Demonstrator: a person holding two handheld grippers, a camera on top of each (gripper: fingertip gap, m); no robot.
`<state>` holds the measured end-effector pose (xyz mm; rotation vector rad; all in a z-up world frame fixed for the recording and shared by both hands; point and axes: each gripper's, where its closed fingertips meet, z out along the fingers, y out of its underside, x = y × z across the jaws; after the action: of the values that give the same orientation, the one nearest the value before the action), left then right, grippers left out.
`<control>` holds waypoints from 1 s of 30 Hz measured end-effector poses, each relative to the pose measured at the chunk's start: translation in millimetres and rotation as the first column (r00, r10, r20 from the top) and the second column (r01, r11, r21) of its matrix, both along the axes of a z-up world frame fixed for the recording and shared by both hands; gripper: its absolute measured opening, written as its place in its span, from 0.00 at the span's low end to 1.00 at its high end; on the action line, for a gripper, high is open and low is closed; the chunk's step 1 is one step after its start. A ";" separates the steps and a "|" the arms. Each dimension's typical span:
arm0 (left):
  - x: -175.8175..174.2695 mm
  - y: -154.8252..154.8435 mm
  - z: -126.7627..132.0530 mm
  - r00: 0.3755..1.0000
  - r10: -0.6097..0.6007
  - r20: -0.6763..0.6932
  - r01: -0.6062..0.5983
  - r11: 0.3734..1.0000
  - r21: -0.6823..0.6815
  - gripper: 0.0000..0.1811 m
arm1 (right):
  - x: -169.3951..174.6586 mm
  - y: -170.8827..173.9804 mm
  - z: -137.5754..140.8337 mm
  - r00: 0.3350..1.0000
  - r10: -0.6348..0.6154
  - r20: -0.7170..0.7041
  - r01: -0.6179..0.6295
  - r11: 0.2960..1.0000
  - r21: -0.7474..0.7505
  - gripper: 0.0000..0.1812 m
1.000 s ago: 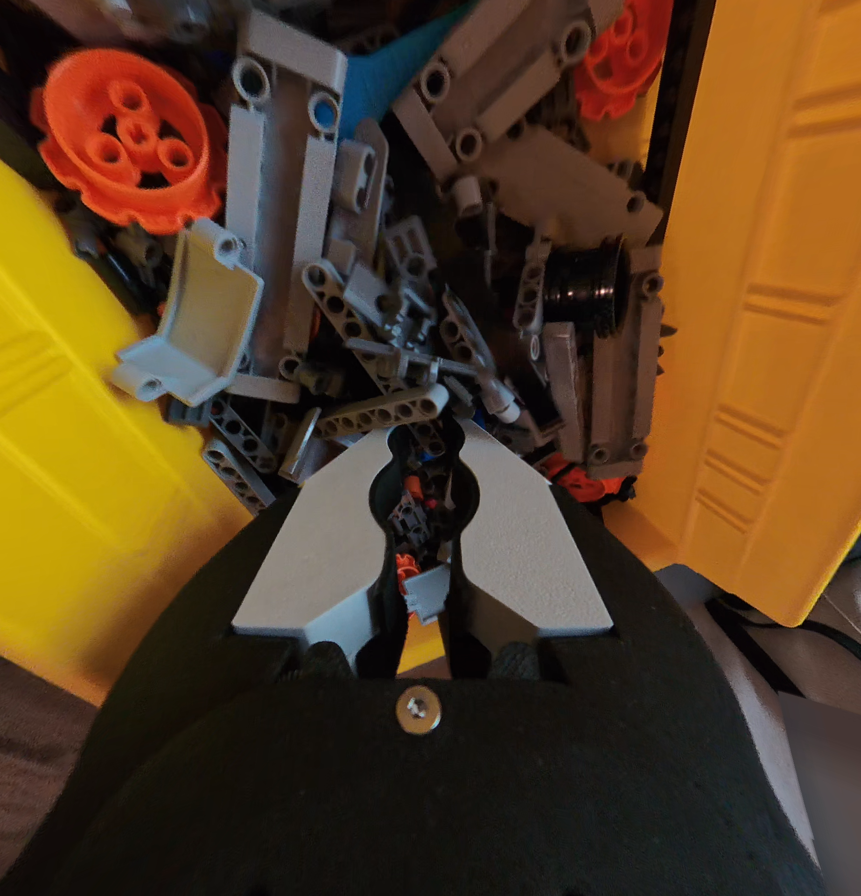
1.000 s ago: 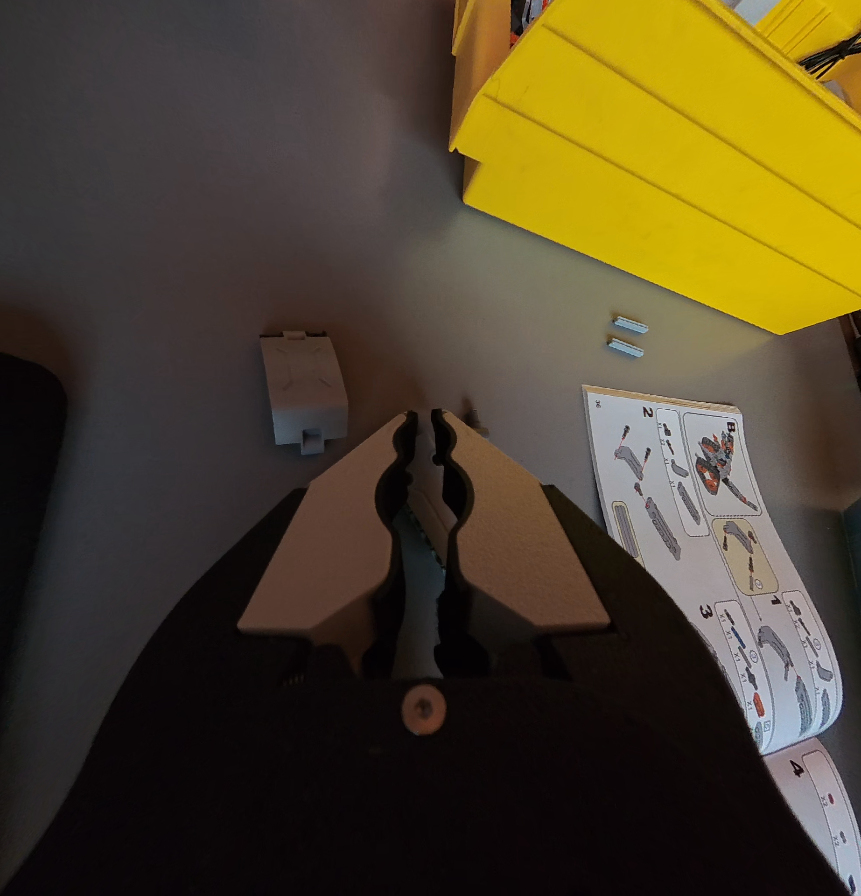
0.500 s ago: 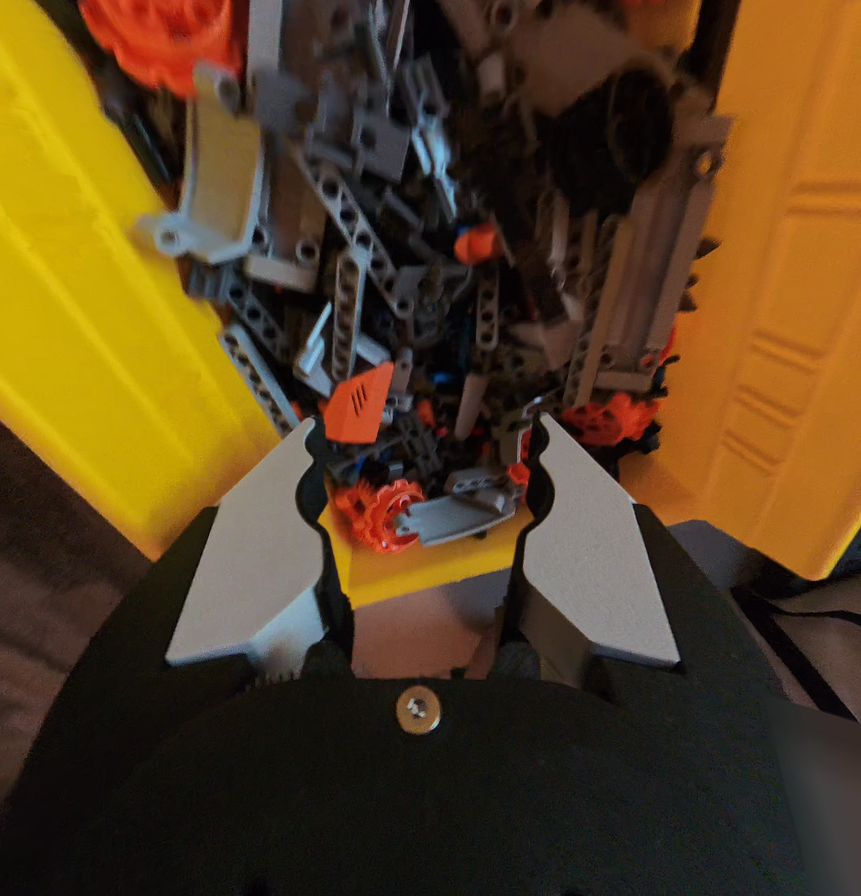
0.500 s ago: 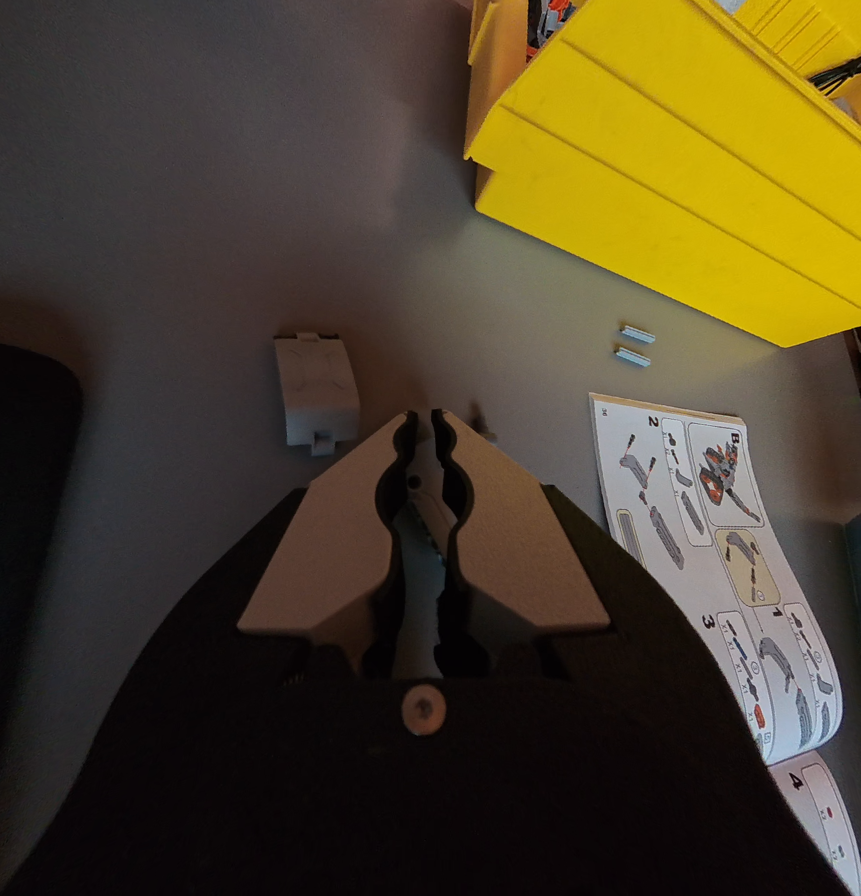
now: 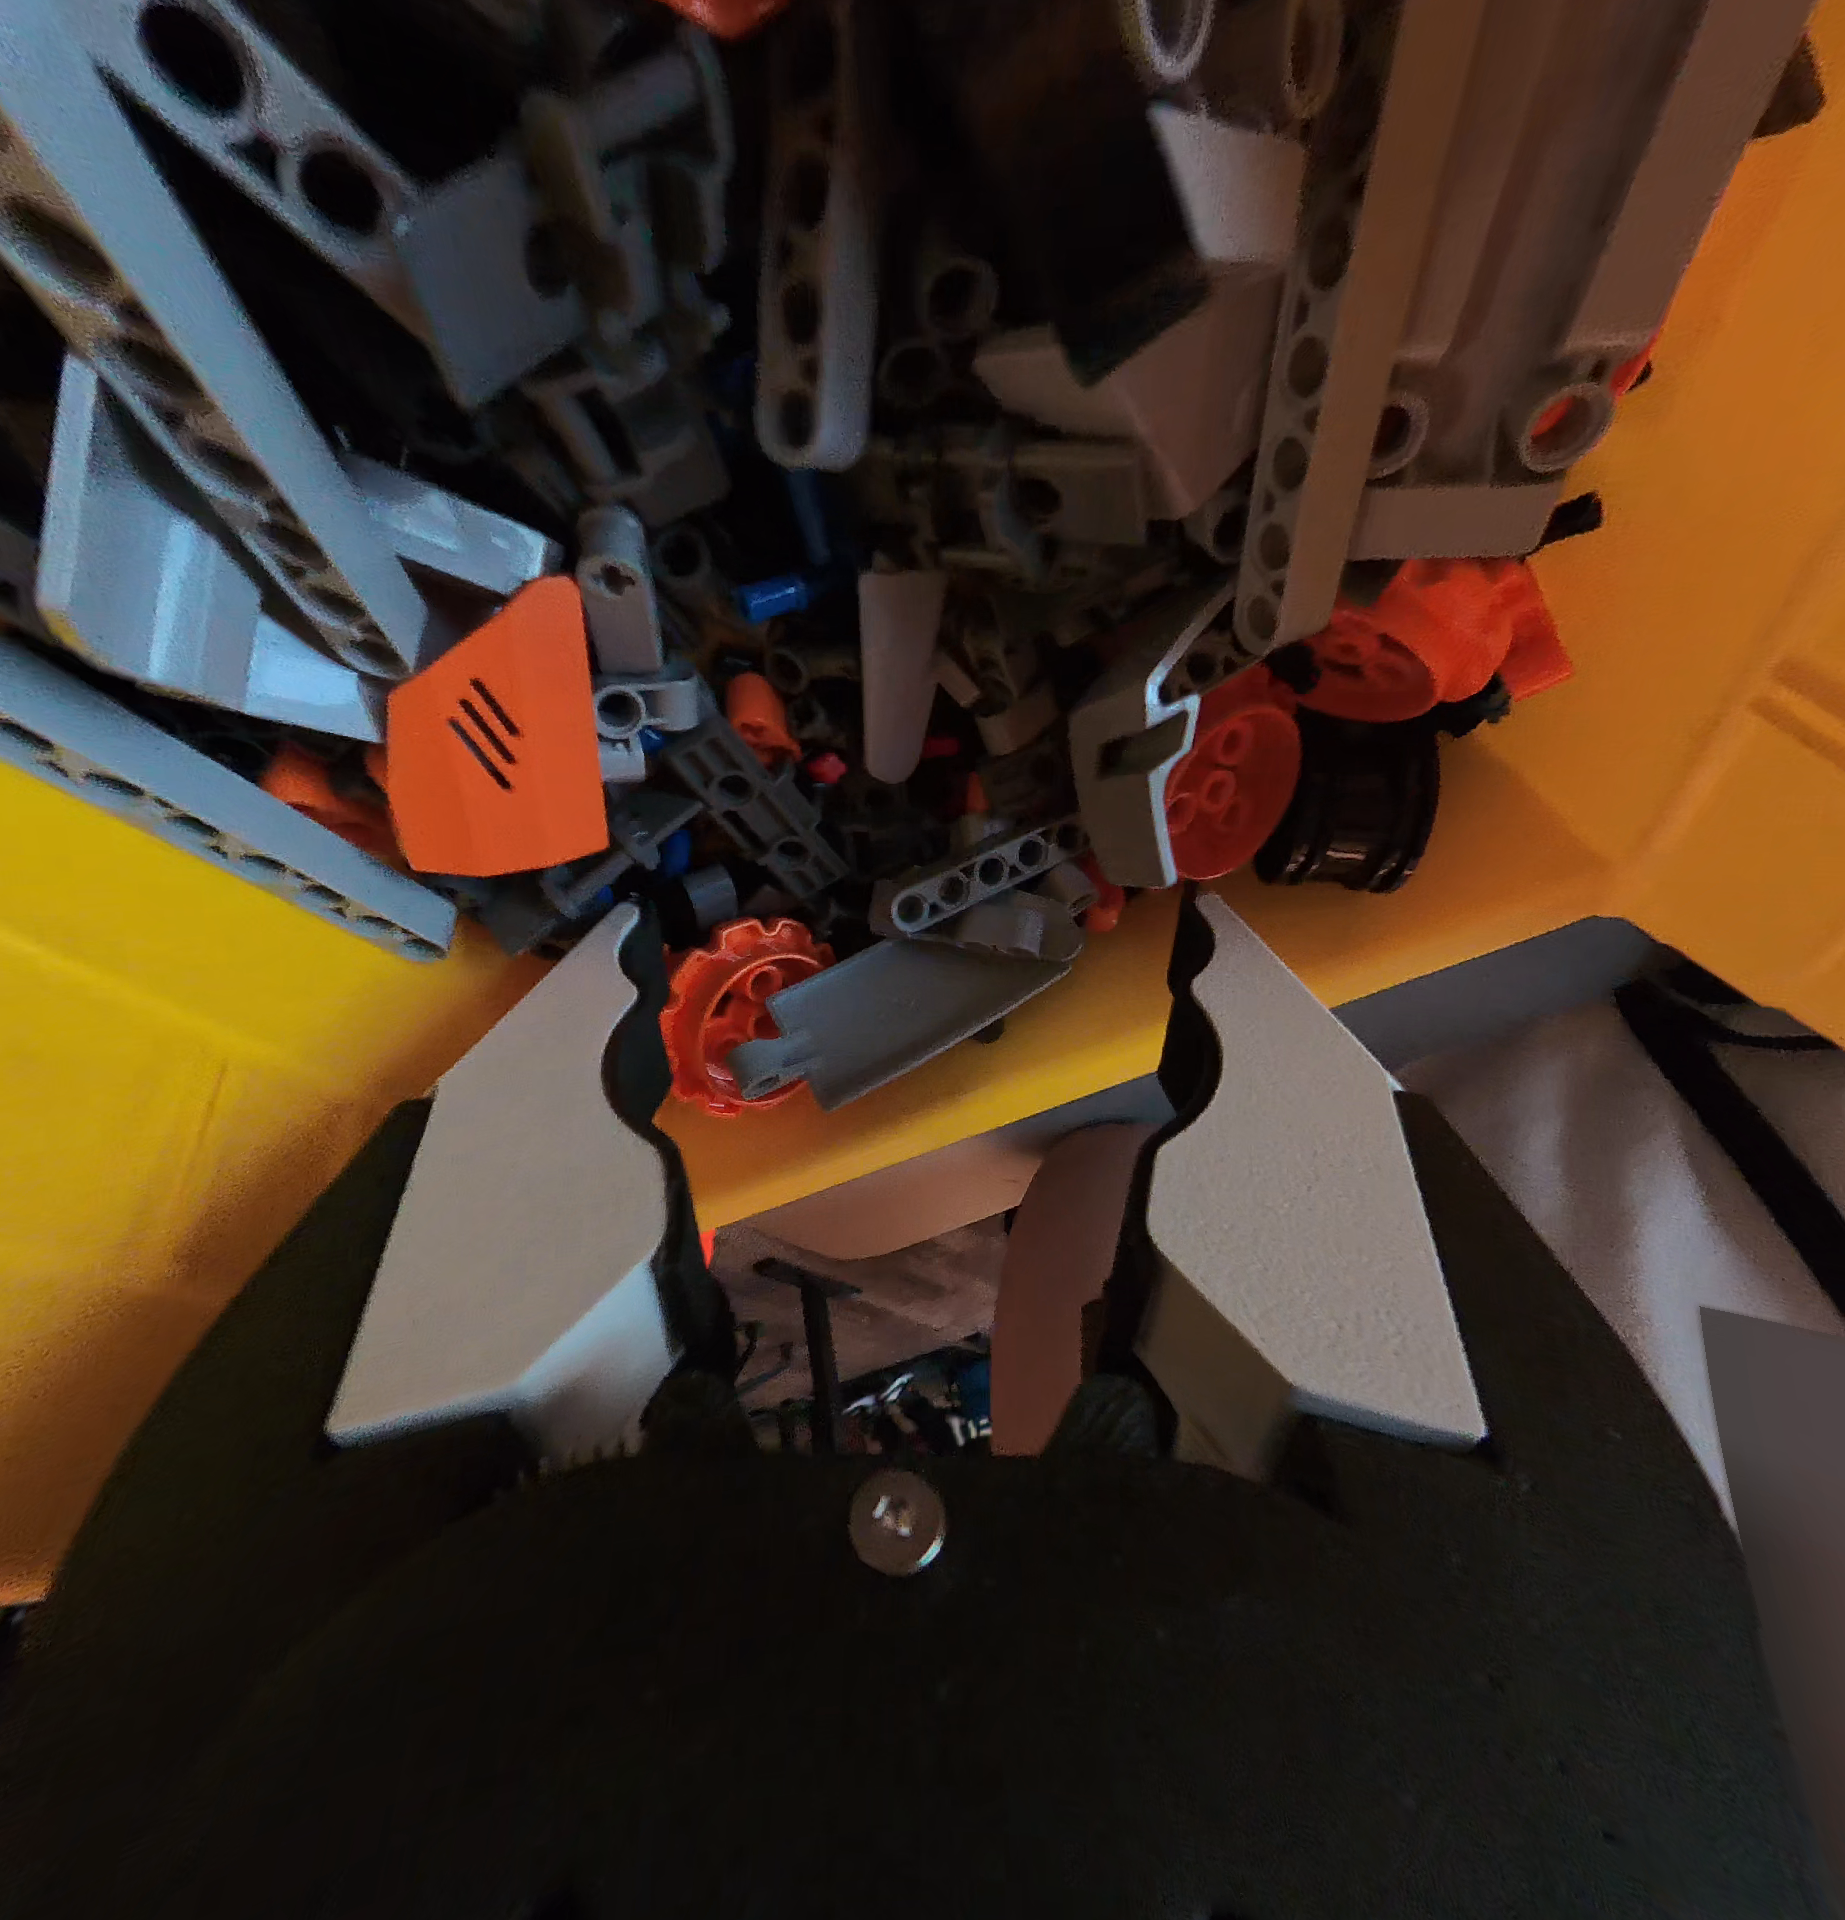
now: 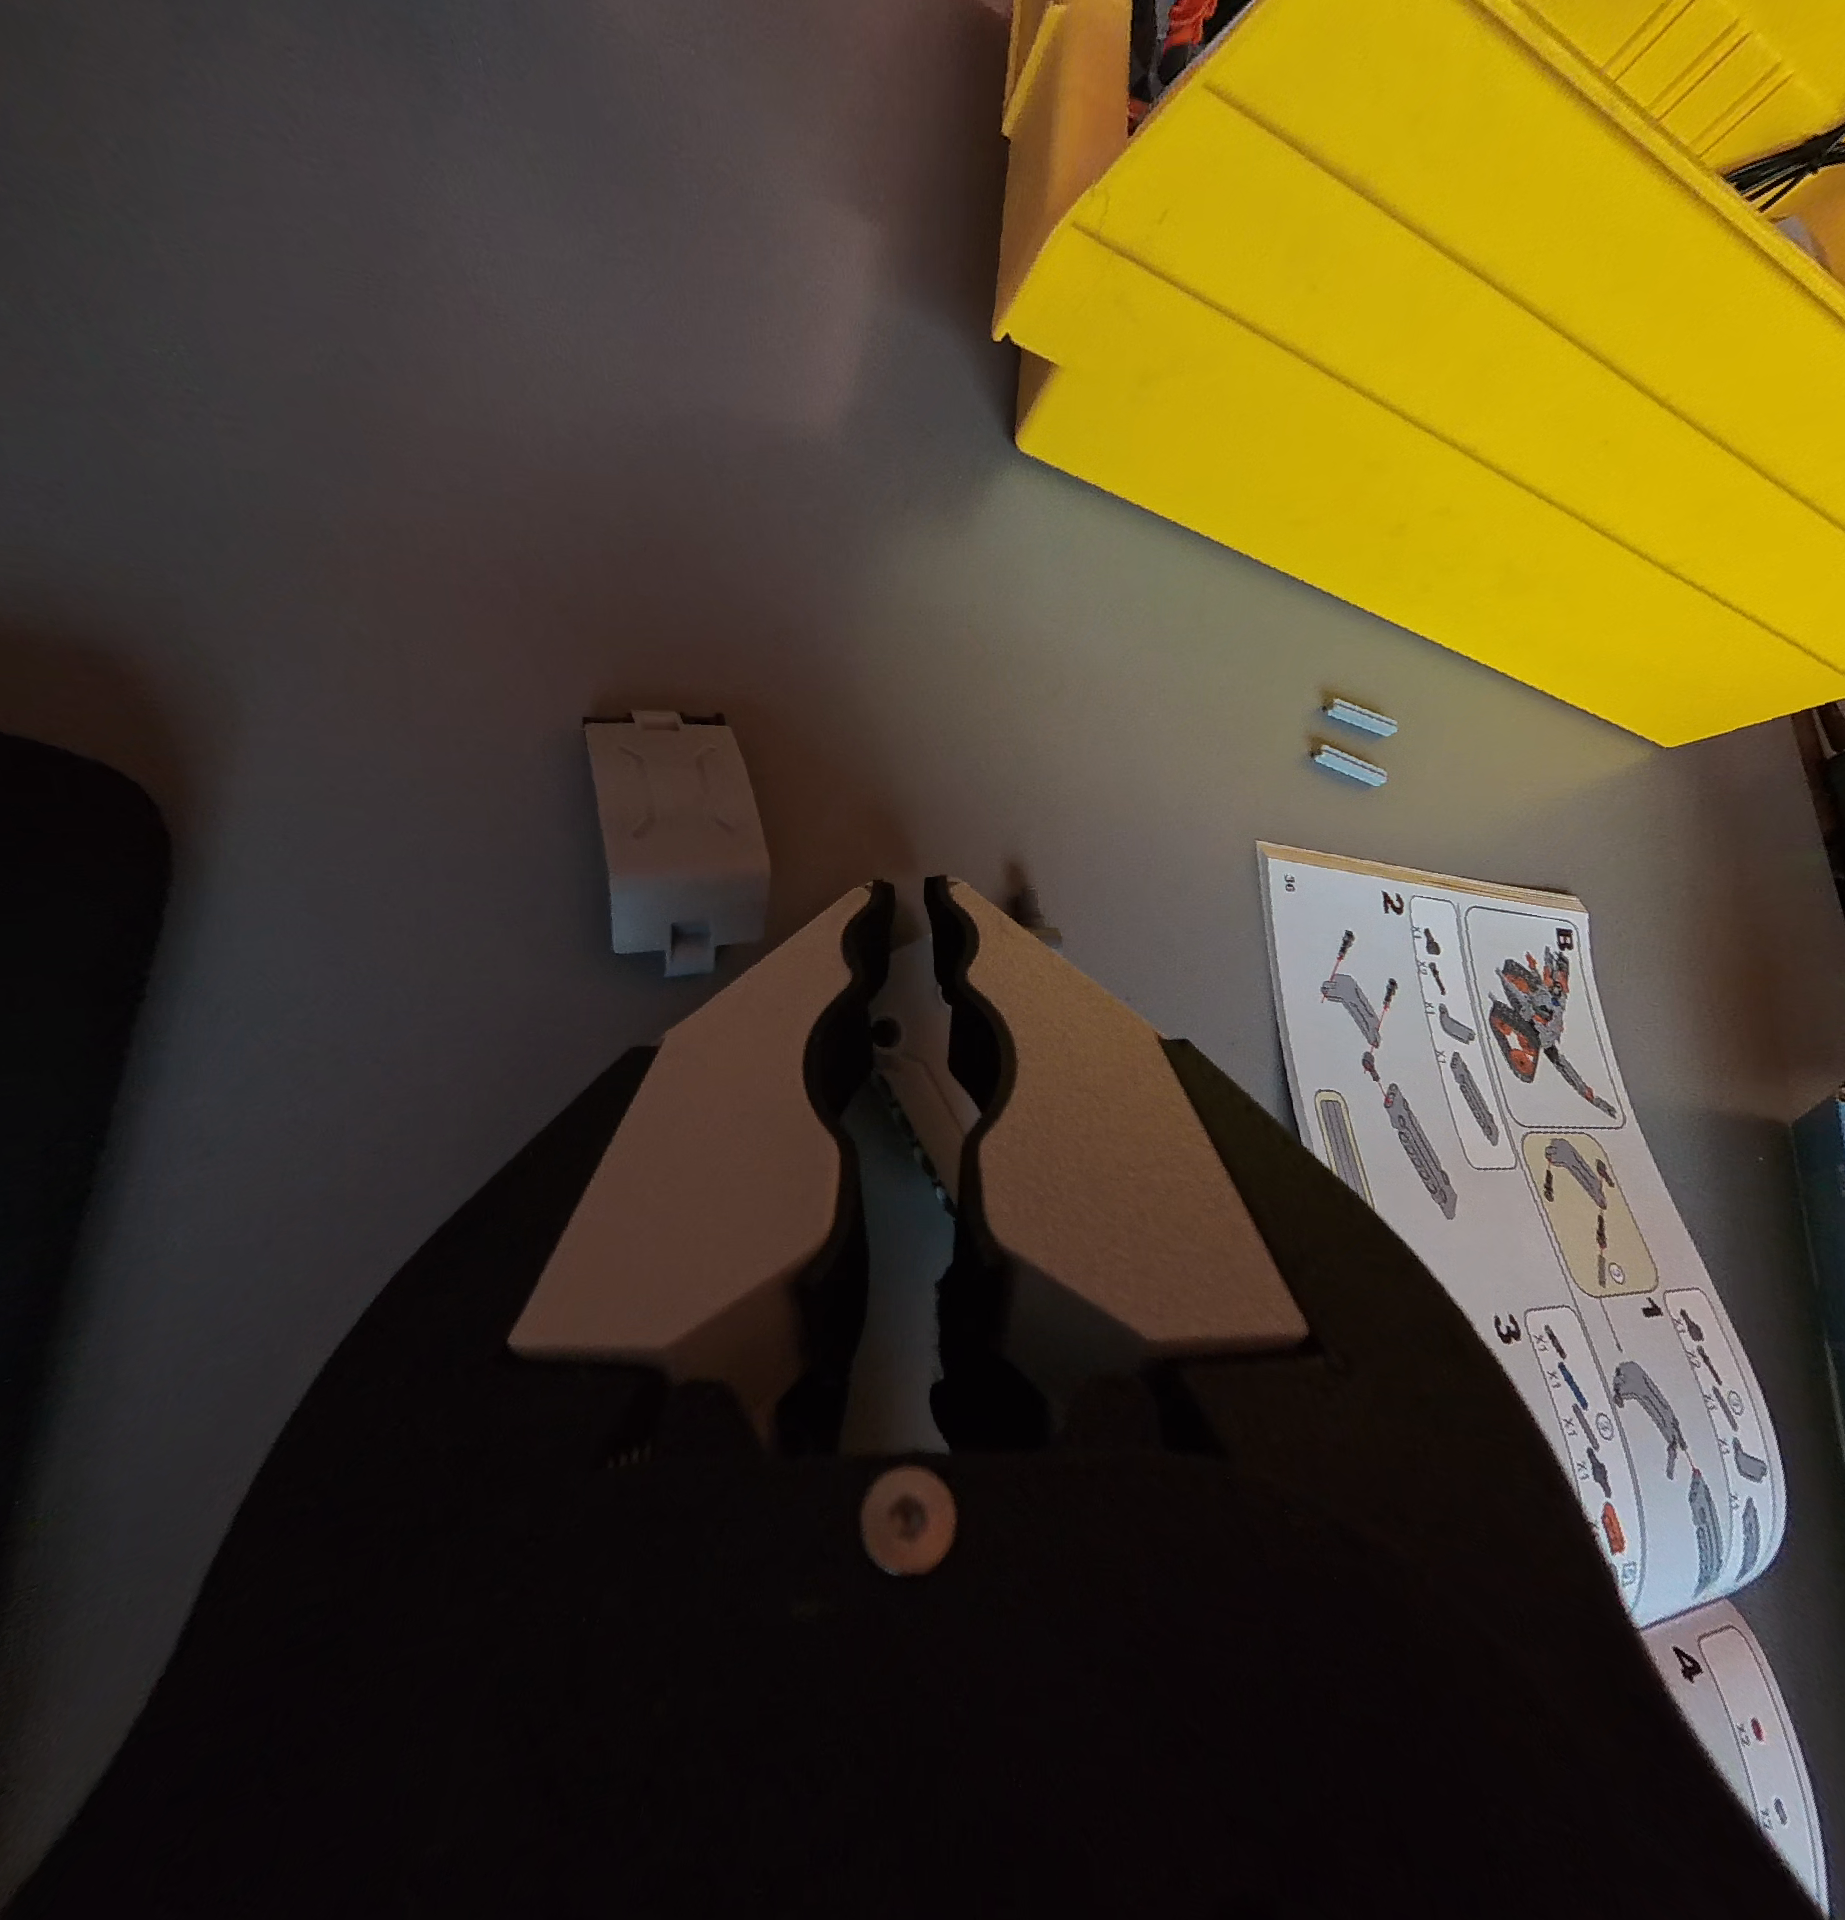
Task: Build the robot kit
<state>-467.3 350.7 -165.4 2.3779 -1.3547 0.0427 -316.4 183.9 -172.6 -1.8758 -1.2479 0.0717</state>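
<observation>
My left gripper [image 5: 913, 914] is open and empty at the near lip of a yellow bin [image 5: 149, 1091] full of grey, black and orange building pieces. Closest between its fingers lie an orange gear wheel [image 5: 726, 1013] and a dark grey panel [image 5: 902, 1003]. An orange panel [image 5: 497, 732] lies to the left. My right gripper [image 6: 902, 899] is shut on a light grey beam piece [image 6: 923, 1049] and holds it above the grey table. A light grey curved panel [image 6: 679, 826] lies on the table just left of its tips.
In the right wrist view a yellow bin [image 6: 1417, 353] stands at the upper right. Two small light pins [image 6: 1354, 740] lie below it. An open instruction booklet [image 6: 1520, 1195] lies at the right. A black object [image 6: 45, 1039] is at the left edge.
My left gripper has opened and pulled back toward the bin's near lip, empty. My right gripper has shifted slightly, still shut on the grey beam.
</observation>
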 end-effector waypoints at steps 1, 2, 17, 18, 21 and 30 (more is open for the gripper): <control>-0.2 0.2 -0.3 1.000 -0.009 -0.007 0.009 1.000 0.000 0.53 | -0.2 -0.1 0.0 1.000 0.001 0.000 -0.001 1.000 0.000 0.04; -0.5 0.3 -0.4 1.000 -0.010 -0.008 0.010 1.000 0.002 0.53 | -0.3 -0.1 -0.1 1.000 0.001 0.001 -0.001 1.000 0.001 0.04; 7.8 43.6 18.0 0.995 0.026 0.098 -0.046 0.976 0.211 0.06 | -1.0 -0.7 0.0 1.000 0.005 0.002 -0.005 1.000 0.001 0.04; 10.3 48.3 20.8 0.993 0.030 0.117 -0.057 0.970 0.235 0.06 | -1.0 -0.7 0.0 1.000 0.005 0.002 -0.005 1.000 0.001 0.04; 20.8 57.0 30.2 0.982 0.041 0.186 -0.092 0.956 0.279 0.06 | -1.0 -0.8 -0.1 1.000 0.005 0.001 -0.005 1.000 0.001 0.04; -4.1 38.8 14.5 0.998 0.054 0.027 -0.058 0.974 0.218 0.38 | -1.1 -1.0 0.0 1.000 0.006 0.001 -0.006 1.000 0.000 0.04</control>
<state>-471.4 389.5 -150.9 2.6039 -1.3638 -0.0693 -317.5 182.9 -172.6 -1.8723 -1.2544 0.0746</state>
